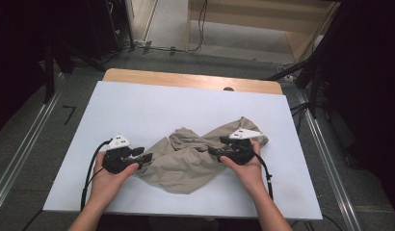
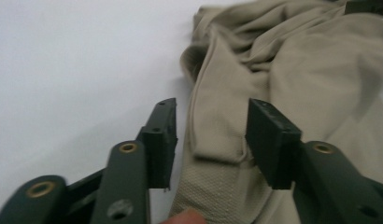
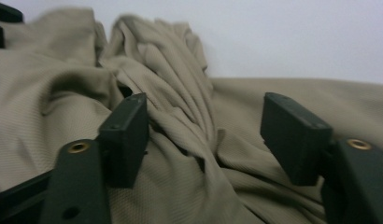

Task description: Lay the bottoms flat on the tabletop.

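A crumpled beige cloth (image 1: 186,163) lies bunched on the white table cover (image 1: 152,106), toward the front middle. My left gripper (image 1: 146,155) sits at the cloth's left edge. In the left gripper view its jaws (image 2: 212,126) stand apart with a folded hem of the cloth (image 2: 311,70) between them, and the pads are not pressing on it. A fingertip shows at the bottom of that view. My right gripper (image 1: 216,147) rests on the cloth's right part. Its jaws (image 3: 206,126) are wide apart over a ridge of folds in the cloth (image 3: 54,102).
The white cover lies on a wooden table whose bare back strip (image 1: 190,79) shows. Bare white surface lies to the left, behind and in front of the cloth. Metal rails (image 1: 22,149) and cables run on the floor on both sides.
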Demonstrator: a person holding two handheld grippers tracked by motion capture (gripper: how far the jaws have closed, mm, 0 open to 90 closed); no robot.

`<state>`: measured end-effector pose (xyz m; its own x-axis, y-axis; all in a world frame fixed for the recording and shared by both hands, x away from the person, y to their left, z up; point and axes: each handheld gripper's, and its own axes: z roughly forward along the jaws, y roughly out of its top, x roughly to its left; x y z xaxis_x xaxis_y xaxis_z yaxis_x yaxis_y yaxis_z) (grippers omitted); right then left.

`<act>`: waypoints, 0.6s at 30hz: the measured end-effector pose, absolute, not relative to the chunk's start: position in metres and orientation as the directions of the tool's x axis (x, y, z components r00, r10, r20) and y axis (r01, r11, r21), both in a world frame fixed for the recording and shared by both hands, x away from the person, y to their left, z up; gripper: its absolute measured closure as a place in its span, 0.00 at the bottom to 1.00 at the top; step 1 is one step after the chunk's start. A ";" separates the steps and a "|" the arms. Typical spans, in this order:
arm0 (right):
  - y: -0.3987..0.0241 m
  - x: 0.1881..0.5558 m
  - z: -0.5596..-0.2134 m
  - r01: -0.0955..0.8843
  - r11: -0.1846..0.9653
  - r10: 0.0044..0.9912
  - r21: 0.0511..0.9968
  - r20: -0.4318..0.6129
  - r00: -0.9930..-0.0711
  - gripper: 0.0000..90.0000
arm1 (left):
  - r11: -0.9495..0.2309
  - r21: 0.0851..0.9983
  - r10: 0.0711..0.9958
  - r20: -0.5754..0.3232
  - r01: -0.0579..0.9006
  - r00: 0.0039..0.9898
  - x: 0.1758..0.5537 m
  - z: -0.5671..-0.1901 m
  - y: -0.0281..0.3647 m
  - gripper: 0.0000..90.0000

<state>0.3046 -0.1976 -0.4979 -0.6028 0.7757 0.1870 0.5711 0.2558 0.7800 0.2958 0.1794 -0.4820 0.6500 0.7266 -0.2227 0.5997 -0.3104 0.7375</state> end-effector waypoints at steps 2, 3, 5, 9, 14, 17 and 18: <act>-0.190 0.308 -0.504 0.592 0.286 0.768 0.754 0.189 -0.612 0.62 | -0.335 0.732 0.725 -0.201 0.593 0.659 0.298 -0.481 0.176 0.78; -0.190 0.308 -0.504 0.592 0.286 0.768 0.754 0.189 -0.612 0.62 | -0.335 0.732 0.725 -0.201 0.593 0.659 0.298 -0.481 0.176 0.87; -0.188 0.302 -0.501 0.566 0.303 0.776 0.767 0.146 -0.614 0.86 | -0.352 0.740 0.702 -0.196 0.573 0.685 0.301 -0.475 0.176 0.97; -0.198 0.293 -0.491 0.541 0.268 0.807 0.797 0.121 -0.578 0.90 | -0.344 0.767 0.700 -0.175 0.542 0.692 0.306 -0.465 0.177 0.98; -0.227 0.278 -0.465 0.472 0.189 0.847 0.861 0.101 -0.522 0.90 | -0.299 0.815 0.699 -0.168 0.497 0.695 0.323 -0.439 0.174 0.99; -0.238 0.266 -0.454 0.442 0.164 0.864 0.882 0.088 -0.496 0.92 | -0.267 0.841 0.712 -0.157 0.471 0.684 0.343 -0.419 0.171 0.99; -0.238 0.266 -0.454 0.442 0.164 0.864 0.882 0.088 -0.496 0.92 | -0.267 0.841 0.712 -0.157 0.471 0.684 0.343 -0.419 0.171 0.99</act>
<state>0.2659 -0.2379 -0.4540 -0.4959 0.8639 0.0882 0.4420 0.1637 0.8819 0.3426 0.1708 -0.4189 0.6845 0.7119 -0.1572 0.4708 -0.2670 0.8409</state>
